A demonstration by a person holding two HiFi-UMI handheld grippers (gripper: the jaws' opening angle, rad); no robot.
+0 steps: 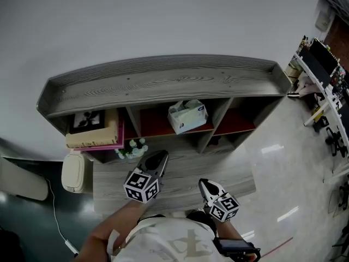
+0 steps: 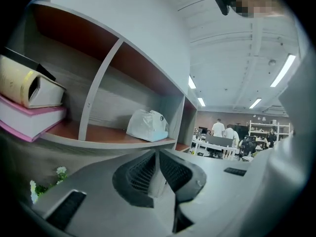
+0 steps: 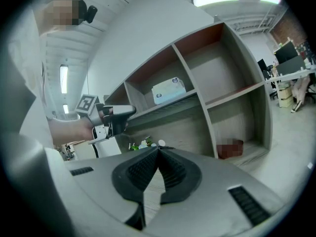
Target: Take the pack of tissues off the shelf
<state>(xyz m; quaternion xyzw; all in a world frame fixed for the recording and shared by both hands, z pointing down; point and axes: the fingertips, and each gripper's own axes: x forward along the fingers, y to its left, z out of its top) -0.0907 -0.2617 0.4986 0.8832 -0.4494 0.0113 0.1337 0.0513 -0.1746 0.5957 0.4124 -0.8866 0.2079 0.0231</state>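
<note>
The pack of tissues (image 1: pixel 187 115), white with a pale blue face, lies in the middle compartment of the grey wooden shelf (image 1: pixel 163 81). It sits on the reddish board in the left gripper view (image 2: pixel 147 125) and shows again in the right gripper view (image 3: pixel 168 90). My left gripper (image 1: pixel 160 156) points at the shelf from below the pack, well short of it, and its jaws (image 2: pixel 157 152) stand together with only a thin slit and nothing between them. My right gripper (image 1: pixel 203 183) hangs lower and to the right, its tips (image 3: pixel 158 148) together and empty. The left gripper (image 3: pixel 116 113) is also in the right gripper view.
Stacked books (image 1: pixel 94 135) fill the left compartment, with small white flowers (image 1: pixel 132 149) on the ledge below. A cream bin (image 1: pixel 73 172) stands left of the shelf. The right compartments hold nothing on the upper boards. Desks (image 1: pixel 322 75) and people (image 2: pixel 217 128) are far off to the right.
</note>
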